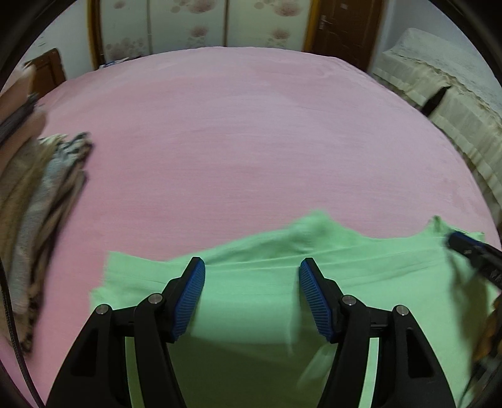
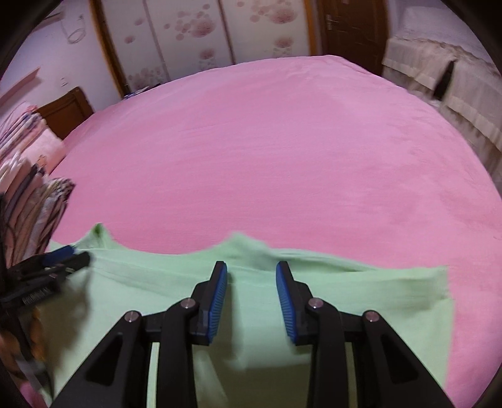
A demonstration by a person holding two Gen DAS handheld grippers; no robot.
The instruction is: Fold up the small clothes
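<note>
Left gripper (image 1: pixel 252 295): jaws wide apart over the green shirt, holding nothing.
Right gripper (image 2: pixel 252 290): jaws apart, narrower gap, nothing clamped between them.
Green shirt (image 1: pixel 251 314): spread on the near edge of the pink bed sheet (image 1: pixel 251 141).
Pile of clothes (image 1: pixel 37 219): on the sheet's left side.
Wardrobe (image 2: pixel 219 31): beyond the bed.

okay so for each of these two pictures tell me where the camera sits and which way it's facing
Left wrist: on the left gripper, looking down over the green garment and pink bed; its open fingers show, right gripper at the right edge.
Right wrist: on the right gripper, same direction; its fingers show, left gripper at the left edge.
Shared: garment, bed, clothes pile, wardrobe.
</note>
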